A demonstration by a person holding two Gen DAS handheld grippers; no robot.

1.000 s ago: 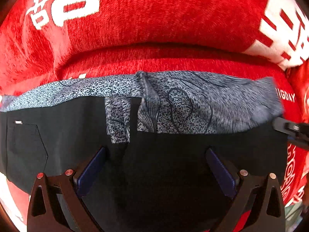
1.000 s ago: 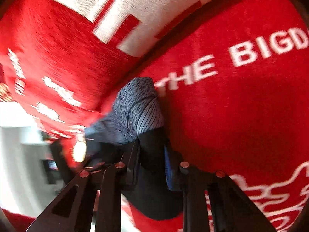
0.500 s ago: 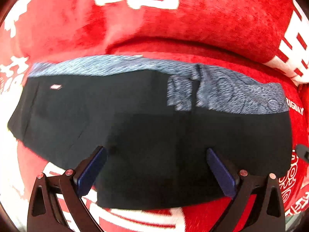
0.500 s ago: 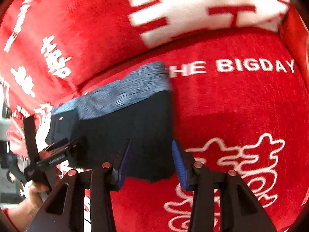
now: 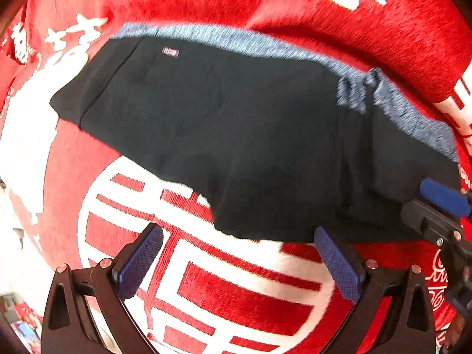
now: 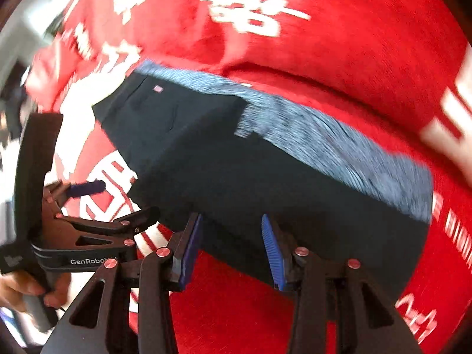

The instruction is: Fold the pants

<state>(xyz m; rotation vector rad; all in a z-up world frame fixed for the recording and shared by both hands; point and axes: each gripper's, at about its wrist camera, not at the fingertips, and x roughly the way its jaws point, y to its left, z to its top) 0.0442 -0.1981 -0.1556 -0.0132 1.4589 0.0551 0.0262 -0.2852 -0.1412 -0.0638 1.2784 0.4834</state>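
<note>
The black pants (image 5: pixel 250 135) lie folded flat on the red cover, with a grey-blue patterned inner waistband (image 5: pixel 265 47) along the far edge and a small label near the far left. They also show in the right wrist view (image 6: pixel 250 171). My left gripper (image 5: pixel 236 262) is open and empty, just short of the pants' near edge. My right gripper (image 6: pixel 230 247) is open and empty, its fingertips at the near edge of the pants. The left gripper also shows in the right wrist view (image 6: pixel 88 203), and the right gripper's tip in the left wrist view (image 5: pixel 442 200).
A red plush cover (image 5: pixel 236 301) with white characters and a round emblem lies under the pants. A red cushion or backrest (image 6: pixel 324 29) rises behind them. The cover's left edge and a bright room show at the far left (image 6: pixel 17 29).
My right gripper let go of the pants' corner and opened. Both grippers pulled back toward me, and the pants now lie flat on the cover.
</note>
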